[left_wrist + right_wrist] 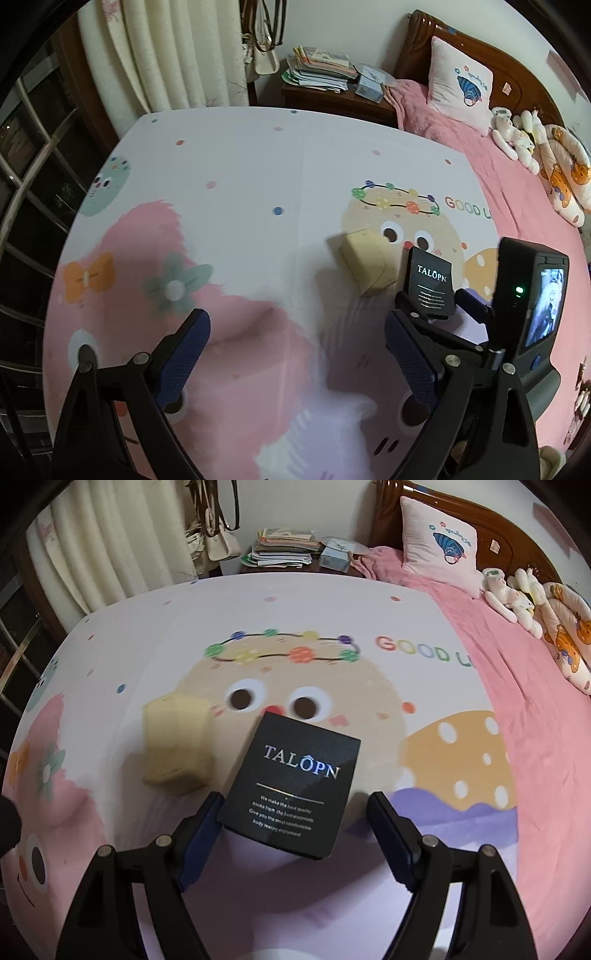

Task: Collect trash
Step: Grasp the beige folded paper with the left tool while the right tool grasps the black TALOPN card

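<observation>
A black box marked TALOPN (291, 786) lies on the cartoon-print bed sheet (369, 609), its near end between the open fingers of my right gripper (295, 812). The left finger pad (207, 819) is touching or nearly touching the box; the right pad is apart from it. A pale yellow carton (177, 738) sits just left of the box. In the left wrist view my left gripper (297, 343) is open and empty above the sheet; the yellow carton (369, 266) and black box (430, 284) lie ahead to the right, beside the right gripper's body (532, 295).
A pink blanket (517, 701) covers the bed's right side, with a pink pillow (439, 542) and plush toys (517, 590) at the wooden headboard. A nightstand with stacked papers (284, 548) stands beyond the bed. Curtains and a window are at the left.
</observation>
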